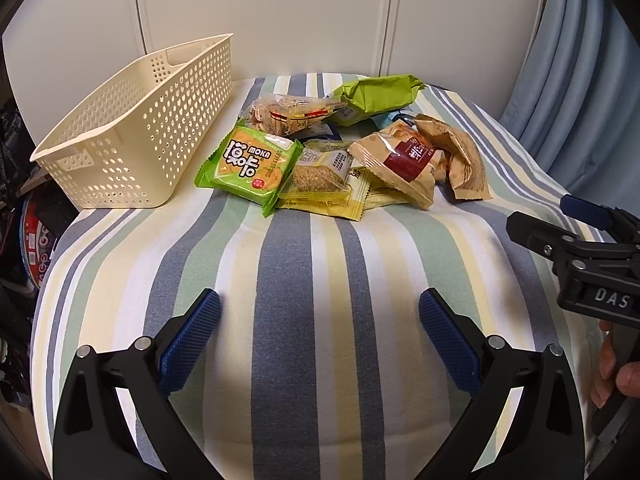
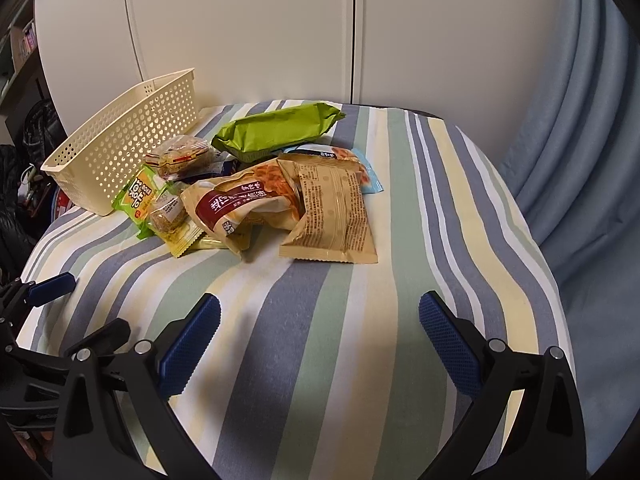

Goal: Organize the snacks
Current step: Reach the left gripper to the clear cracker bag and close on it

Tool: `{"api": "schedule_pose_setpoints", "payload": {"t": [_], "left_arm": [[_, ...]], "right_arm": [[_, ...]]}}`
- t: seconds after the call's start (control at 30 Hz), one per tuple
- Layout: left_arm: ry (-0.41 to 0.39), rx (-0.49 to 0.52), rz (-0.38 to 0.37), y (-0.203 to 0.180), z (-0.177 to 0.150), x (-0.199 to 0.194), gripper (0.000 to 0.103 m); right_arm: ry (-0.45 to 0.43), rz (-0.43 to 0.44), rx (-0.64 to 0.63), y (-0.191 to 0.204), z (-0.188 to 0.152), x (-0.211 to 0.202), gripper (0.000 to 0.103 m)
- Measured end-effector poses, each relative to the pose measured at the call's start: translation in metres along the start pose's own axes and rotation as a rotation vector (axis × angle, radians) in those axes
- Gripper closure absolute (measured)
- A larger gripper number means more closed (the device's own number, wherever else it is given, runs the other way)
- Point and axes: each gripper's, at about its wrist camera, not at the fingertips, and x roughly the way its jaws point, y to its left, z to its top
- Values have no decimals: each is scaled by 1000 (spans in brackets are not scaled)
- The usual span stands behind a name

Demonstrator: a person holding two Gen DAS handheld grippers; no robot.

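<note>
A pile of snack packets lies on the striped cloth (image 1: 320, 264) at the far middle: a green MOKA packet (image 1: 250, 164), a clear yellow oat bar (image 1: 320, 178), a tan and maroon bag (image 1: 404, 164) (image 2: 236, 204), a tan bag (image 2: 332, 216) lying back side up, and a long green pack (image 1: 376, 94) (image 2: 276, 130). A cream perforated basket (image 1: 132, 132) (image 2: 120, 144) stands empty to the left of the pile. My left gripper (image 1: 320, 332) is open over bare cloth, short of the pile. My right gripper (image 2: 320, 332) is open too, nearer the tan bags.
White cabinet doors (image 2: 248, 32) rise behind the table. A blue curtain (image 2: 580, 140) hangs at the right. Dark clutter (image 1: 24, 216) sits beyond the left edge. The right gripper body (image 1: 580, 256) and a hand (image 1: 616, 372) show at the right of the left wrist view.
</note>
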Motion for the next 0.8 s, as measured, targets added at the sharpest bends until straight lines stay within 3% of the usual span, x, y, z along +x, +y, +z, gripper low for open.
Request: {"api": "schedule_pose_setpoints", "payload": {"t": [0.4, 0.8], "left_arm": [[-31, -58, 23, 32, 26, -5, 2], [-83, -42, -4, 35, 106, 12, 2]], "right_arm": [[20, 3, 3, -11, 42, 34, 5], [94, 59, 25, -17, 74, 85, 5]]}}
